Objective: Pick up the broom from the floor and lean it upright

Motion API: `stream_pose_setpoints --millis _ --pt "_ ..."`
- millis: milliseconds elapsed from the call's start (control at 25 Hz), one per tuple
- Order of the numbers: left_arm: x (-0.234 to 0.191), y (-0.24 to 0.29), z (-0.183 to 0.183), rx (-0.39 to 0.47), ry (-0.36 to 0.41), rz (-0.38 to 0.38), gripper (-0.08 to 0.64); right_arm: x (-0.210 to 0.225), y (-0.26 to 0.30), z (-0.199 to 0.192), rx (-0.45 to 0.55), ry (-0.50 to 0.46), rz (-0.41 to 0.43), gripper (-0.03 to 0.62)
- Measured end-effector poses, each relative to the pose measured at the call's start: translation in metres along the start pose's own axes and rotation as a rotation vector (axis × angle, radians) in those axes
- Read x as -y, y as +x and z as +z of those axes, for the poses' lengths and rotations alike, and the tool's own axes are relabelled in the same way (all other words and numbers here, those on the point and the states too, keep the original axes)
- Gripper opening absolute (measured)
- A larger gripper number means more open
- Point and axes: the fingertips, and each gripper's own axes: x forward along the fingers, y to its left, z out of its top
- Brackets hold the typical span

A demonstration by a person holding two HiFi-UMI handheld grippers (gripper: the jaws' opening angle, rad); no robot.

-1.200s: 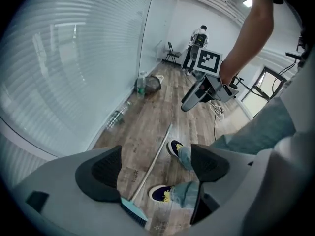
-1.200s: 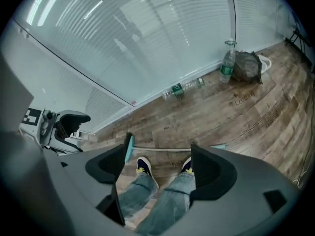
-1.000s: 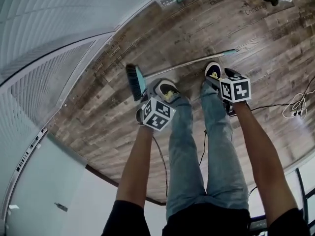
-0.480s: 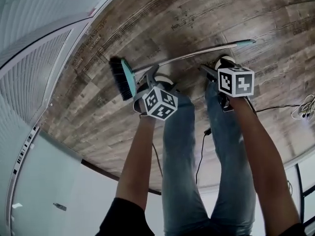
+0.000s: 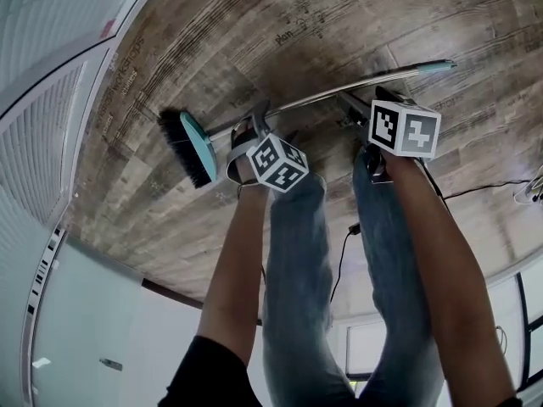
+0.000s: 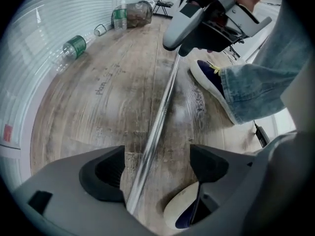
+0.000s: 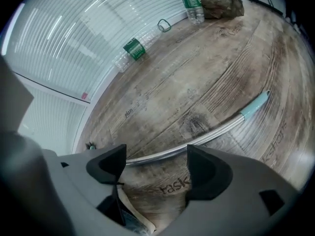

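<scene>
Status: pickup not done. Broom (image 5: 322, 98) lies flat on the wood floor (image 5: 297, 24). In the head view the brush head (image 5: 188, 147) is at the 9 o'clock end and the teal grip (image 5: 433, 66) is out at 2 o'clock. Nothing lifted, nothing leaned.

Left gripper (image 6: 160, 165): jaws wide apart, straddling the metal handle (image 6: 156, 127) near the brush end. Handle runs through the gap, closer to the left jaw. Neither pad looks pressed on it, so no grasp. Shoe toe (image 6: 184, 213) shows just under the right jaw.

Right gripper (image 7: 155, 162): jaws equally wide, holding nothing. Handle crosses at 12 o'clock just past the tips. Can't tell if it's inside the gap.

Pose: person bent over, left forearm (image 5: 229, 261) and right forearm (image 5: 433, 227) reaching straight down, jeans legs between them. Grippers sit apart along the shaft, the left nearer the brush, the right toward the grip.

Remaining, my read: clamp both on the handle, lift, swing it vertical, then rest it on the slatted wall (image 5: 51, 100) at 9–10 o'clock. The round shaft may roll in the jaws.
</scene>
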Motion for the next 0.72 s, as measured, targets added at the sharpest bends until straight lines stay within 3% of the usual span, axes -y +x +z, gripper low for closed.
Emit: stream_pose_setpoints --millis 400,720 --pt "-0.012 0.025 -0.003 -0.041 0.016 0.058 0.428 0.038 0.022 0.004 0.084 0.129 -0.183 0.394" --pt "-0.012 0.027 -0.004 -0.048 0.049 0.088 0.428 0.056 0.035 -0.011 0.070 0.237 -0.232 0.394"
